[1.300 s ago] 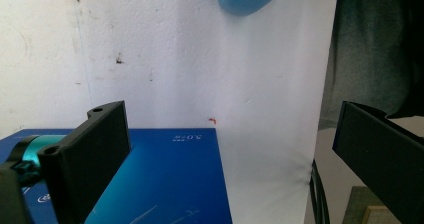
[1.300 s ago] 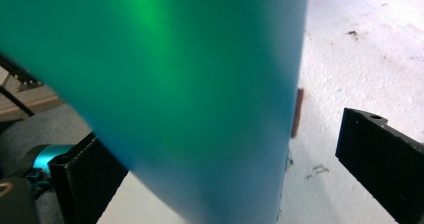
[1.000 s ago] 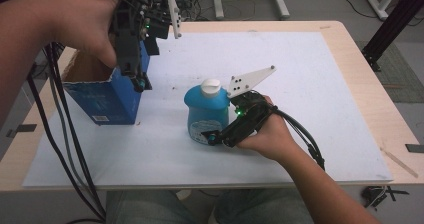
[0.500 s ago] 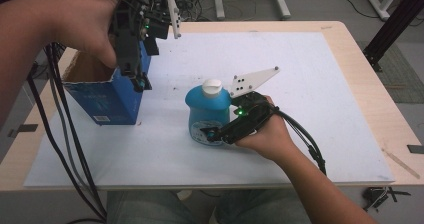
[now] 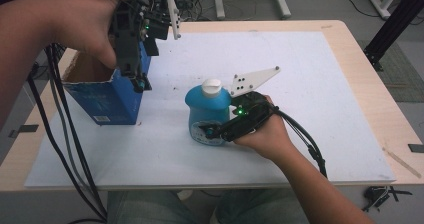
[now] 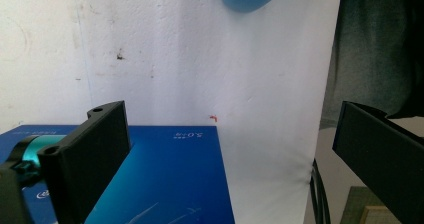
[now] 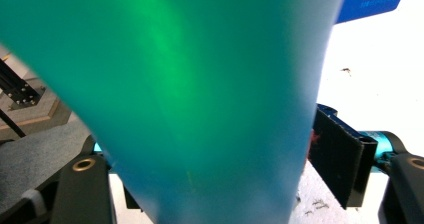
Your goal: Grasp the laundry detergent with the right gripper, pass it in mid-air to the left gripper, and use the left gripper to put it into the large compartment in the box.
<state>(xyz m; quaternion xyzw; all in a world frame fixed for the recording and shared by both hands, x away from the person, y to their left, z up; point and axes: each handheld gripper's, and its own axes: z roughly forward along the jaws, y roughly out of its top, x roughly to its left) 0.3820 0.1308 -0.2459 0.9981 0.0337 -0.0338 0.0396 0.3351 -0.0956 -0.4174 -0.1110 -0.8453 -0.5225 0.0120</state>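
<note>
**Right gripper closing on blue bottle; left gripper posted at open carton**

The squat blue plastic bottle with a white cap (image 5: 209,115) stands upright near the middle of the white sheet covering the wooden table (image 5: 320,84). The right gripper (image 5: 214,132) approaches it from the person's side, low and roughly level, so that its 2 jaws straddle the lower body of the bottle, below the shoulder, where the walls look broad enough to seat a grip. Its jaws have just been closing with the bottle between them. In the right gripper view the bottle's wall (image 7: 190,94) fills the gap from one jaw to the other and appears to meet both, so the inspector judges the grip made, or all but made; the bottle's base is on the sheet, not lifted.

The open-topped blue cardboard carton (image 5: 107,96) stands at the left of the sheet, well apart from the bottle. The left gripper (image 5: 139,79) points downward at the carton's near right corner, just outside its wall. In the left gripper view its jaws stand wide apart with nothing between them; the carton's blue face (image 6: 165,174) lies below, by the left jaw. That position suggests 1 purpose: steadying or guarding the carton, which is probably the bottle's destination.

Risk noted: the bottle's rounded wall may slip if it is lifted before the pads seat fully.
</note>
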